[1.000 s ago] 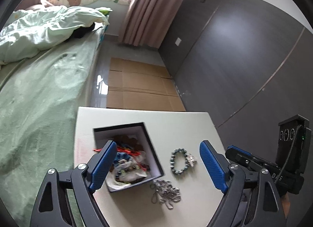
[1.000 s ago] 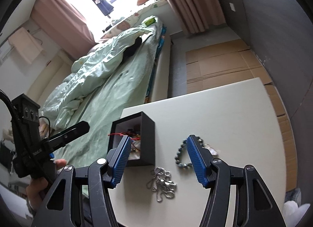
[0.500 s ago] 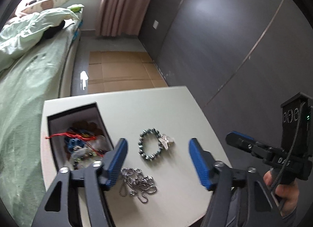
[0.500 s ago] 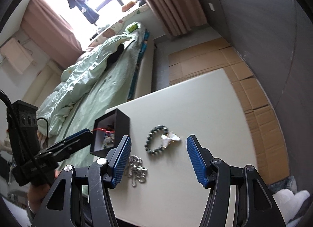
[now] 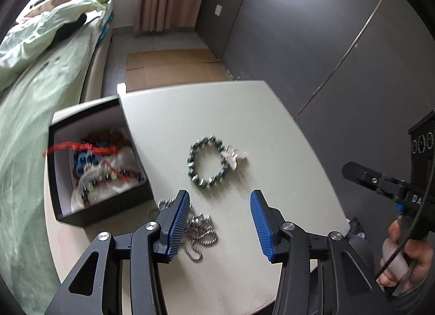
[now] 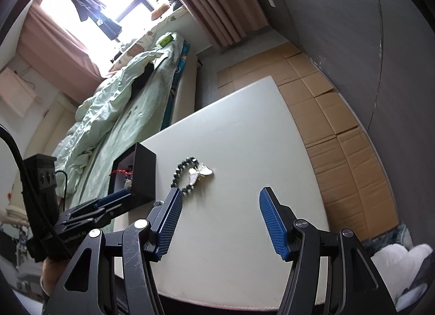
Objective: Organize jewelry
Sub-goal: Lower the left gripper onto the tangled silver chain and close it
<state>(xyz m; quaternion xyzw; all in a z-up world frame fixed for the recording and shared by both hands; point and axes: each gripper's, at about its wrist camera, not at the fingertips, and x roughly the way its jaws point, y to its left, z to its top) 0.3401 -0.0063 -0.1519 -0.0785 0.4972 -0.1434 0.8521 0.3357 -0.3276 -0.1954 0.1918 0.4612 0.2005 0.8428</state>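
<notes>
A black box point(image 5: 95, 211) with several pieces of jewelry inside stands at the left of the white table point(image 5: 217, 114). To its right lies a green bead bracelet point(image 5: 206, 161) with a white butterfly charm. A silver ball chain point(image 5: 201, 230) lies nearer, partly under my left finger. My left gripper point(image 5: 218, 198) hovers over the table just short of the bracelet. Its jaws are closing, with only bare table between them. My right gripper point(image 6: 220, 195) is open and empty over the table, with the bracelet point(image 6: 187, 176) and box point(image 6: 144, 171) ahead to its left.
A bed with green bedding point(image 5: 32, 84) runs along the table's left side. Flattened cardboard point(image 5: 168, 67) covers the floor beyond the table. A dark wardrobe wall point(image 5: 326, 29) stands to the right. A person's hand point(image 5: 407, 260) holds the right gripper's handle.
Both grippers have come down and moved right over the table. The left jaws have narrowed. The bracelet now lies ahead of the left gripper, and the box has shifted left in its view.
</notes>
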